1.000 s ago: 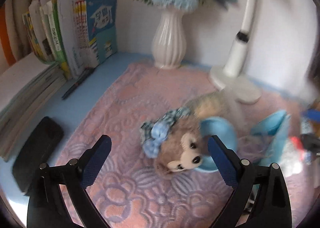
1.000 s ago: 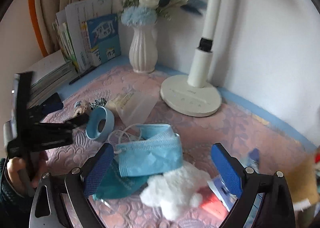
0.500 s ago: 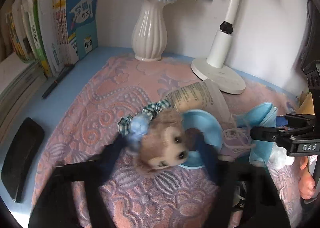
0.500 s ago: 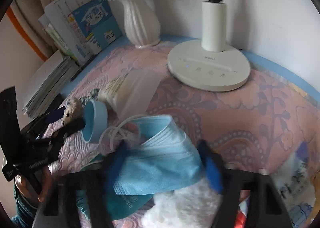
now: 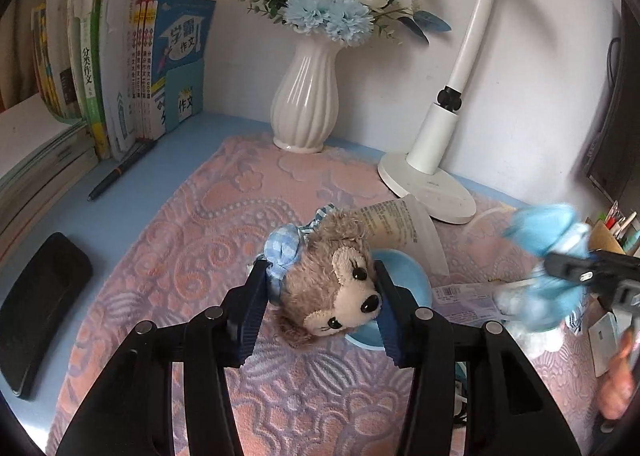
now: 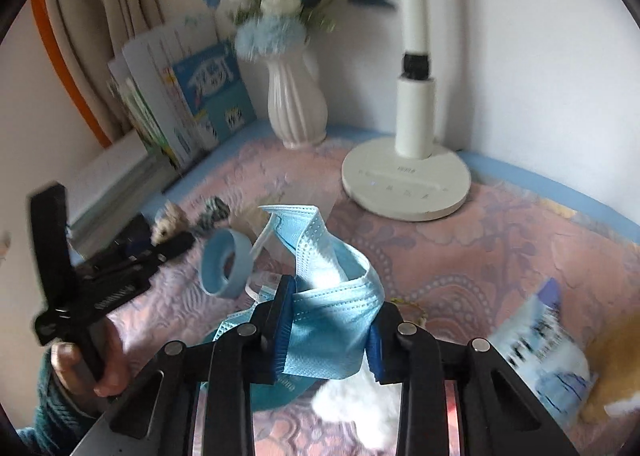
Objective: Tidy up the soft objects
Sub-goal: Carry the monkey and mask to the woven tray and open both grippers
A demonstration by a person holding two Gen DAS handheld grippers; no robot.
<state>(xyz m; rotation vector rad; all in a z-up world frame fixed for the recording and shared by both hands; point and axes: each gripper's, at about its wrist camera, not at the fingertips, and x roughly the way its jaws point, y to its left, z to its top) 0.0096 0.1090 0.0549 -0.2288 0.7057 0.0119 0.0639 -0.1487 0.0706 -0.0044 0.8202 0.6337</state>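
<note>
My left gripper (image 5: 318,310) is clamped on the plush monkey (image 5: 334,296), pads squeezing both sides of its head; it sits on the pink mat (image 5: 192,256), partly over a blue ring (image 5: 404,276). Light, squashy, furry, so it'll compress and could slip; the head, its firmest bulk, is the right hold, not the blue bow. My right gripper (image 6: 326,330) is closing on the blue face mask (image 6: 328,308), the bunched cloth pinched between the pads above a white fluffy toy (image 6: 356,408). The mask is flimsy, weightless and floppy, so grabbing the folded middle beats the ear loops. Versus a second ago: both sets of jaws were spread wide with nothing in them, monkey and mask lying loose on the mat; now both are gripped.
</note>
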